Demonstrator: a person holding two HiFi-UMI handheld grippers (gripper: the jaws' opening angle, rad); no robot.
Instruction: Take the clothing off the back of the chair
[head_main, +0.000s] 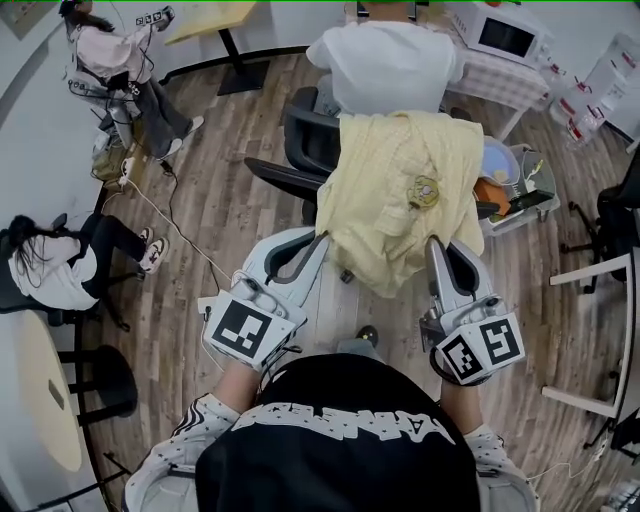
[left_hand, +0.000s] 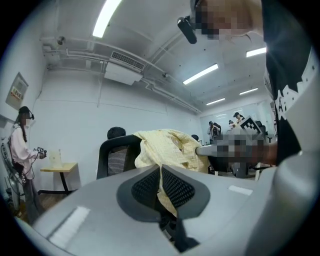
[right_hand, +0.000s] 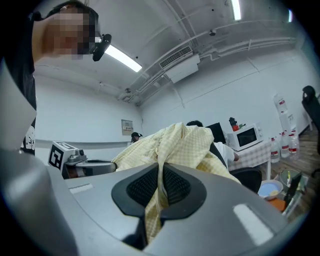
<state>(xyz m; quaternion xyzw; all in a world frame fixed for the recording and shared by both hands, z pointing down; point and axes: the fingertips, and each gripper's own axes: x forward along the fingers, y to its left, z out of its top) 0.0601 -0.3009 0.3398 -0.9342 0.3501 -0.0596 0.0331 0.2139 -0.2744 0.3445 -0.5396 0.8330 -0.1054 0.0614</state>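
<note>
A pale yellow checked garment (head_main: 405, 190) hangs over the back of a black office chair (head_main: 300, 135), in which a person in a white top sits. My left gripper (head_main: 322, 240) is shut on the garment's left edge, and cloth (left_hand: 165, 192) shows pinched between its dark pads. At the right edge, my right gripper (head_main: 432, 245) is shut on the garment too, a fold of it (right_hand: 159, 192) squeezed between the pads. The garment (left_hand: 167, 147) still drapes over the chair back (left_hand: 117, 155) in the left gripper view. The other gripper (right_hand: 75, 162) shows at the left of the right gripper view.
A white table (head_main: 520, 75) with a microwave (head_main: 500, 35) stands behind the chair. A bin of bowls (head_main: 510, 185) sits at the chair's right. Two people stand or sit at the left (head_main: 120, 70). A round table (head_main: 40, 400) is at the lower left, a dark chair (head_main: 615, 215) at the right.
</note>
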